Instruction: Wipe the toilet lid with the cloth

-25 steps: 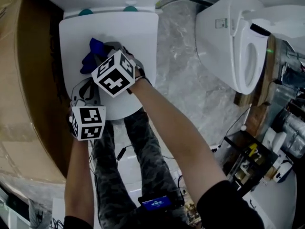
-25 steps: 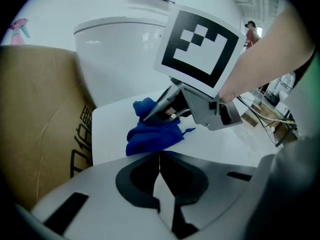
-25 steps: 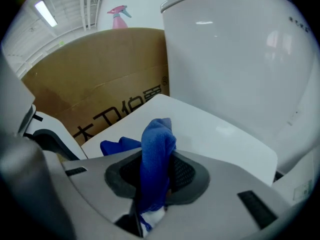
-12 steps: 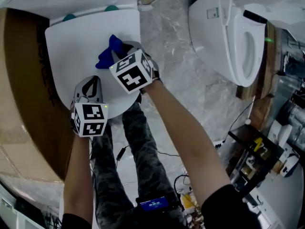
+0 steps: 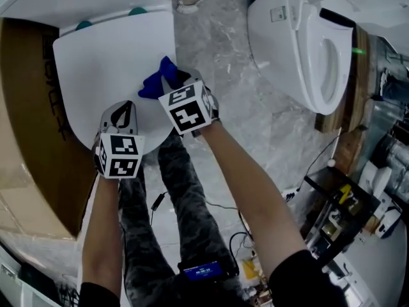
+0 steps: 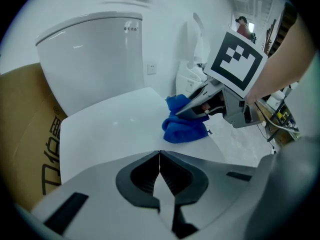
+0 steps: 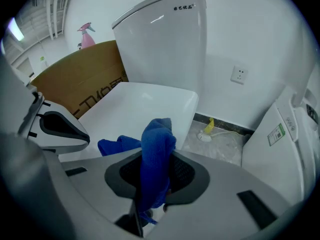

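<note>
Dragged rightward since a second ago, the cloth (image 5: 160, 82) now lies at the right edge of the lid (image 5: 102, 62). It is blue, fuzzy and bunched, and the right gripper (image 7: 152, 184) pinches one fold. The left gripper (image 6: 160, 159), jaws pressed together and empty, is at the lid's front edge.

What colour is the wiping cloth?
Blue. The cloth shows best in the right gripper view.

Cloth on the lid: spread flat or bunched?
Bunched: the blue cloth sits crumpled on the toilet lid, one fold pinched in the right claw.
</note>
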A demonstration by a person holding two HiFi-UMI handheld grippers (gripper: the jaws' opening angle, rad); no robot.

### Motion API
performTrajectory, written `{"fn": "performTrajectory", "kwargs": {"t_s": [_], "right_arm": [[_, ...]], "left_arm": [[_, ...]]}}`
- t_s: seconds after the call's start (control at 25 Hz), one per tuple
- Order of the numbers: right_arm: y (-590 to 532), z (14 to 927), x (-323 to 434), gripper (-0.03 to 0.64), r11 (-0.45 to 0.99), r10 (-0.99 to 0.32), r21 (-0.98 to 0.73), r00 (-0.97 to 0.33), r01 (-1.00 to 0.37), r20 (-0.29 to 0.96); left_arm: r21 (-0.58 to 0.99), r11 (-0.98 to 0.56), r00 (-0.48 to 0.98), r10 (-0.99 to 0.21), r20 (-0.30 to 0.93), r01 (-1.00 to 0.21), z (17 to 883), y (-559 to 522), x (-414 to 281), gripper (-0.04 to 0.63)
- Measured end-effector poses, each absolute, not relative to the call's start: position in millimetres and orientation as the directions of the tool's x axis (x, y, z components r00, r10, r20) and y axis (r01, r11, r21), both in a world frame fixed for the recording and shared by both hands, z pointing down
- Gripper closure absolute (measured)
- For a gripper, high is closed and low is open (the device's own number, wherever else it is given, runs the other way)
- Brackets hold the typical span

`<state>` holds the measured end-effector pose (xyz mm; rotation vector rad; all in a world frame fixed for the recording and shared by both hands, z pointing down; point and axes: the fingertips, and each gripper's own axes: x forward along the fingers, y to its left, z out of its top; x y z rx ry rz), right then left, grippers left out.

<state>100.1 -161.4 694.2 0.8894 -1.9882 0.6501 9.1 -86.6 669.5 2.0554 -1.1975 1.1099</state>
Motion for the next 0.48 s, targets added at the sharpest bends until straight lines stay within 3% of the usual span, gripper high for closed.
{"fn": "performTrajectory", "kwargs": {"t_s": [0.2, 0.48], "right_arm": [[-147, 695, 102, 0.525, 0.594, -0.337, -0.124, -0.385, -0.795, 0.859], [-115, 694, 53, 0.526, 0.686, -0.256, -0.145, -0.424, -0.713, 0.869]], "left_arm": [[0.033, -0.462, 0.269, -0.455, 0.849, -0.886, 666, -77, 6, 0.583], [0.056, -0.405, 0.252, -0.45, 0.857, -0.913, 661, -61, -27, 0.583]]}}
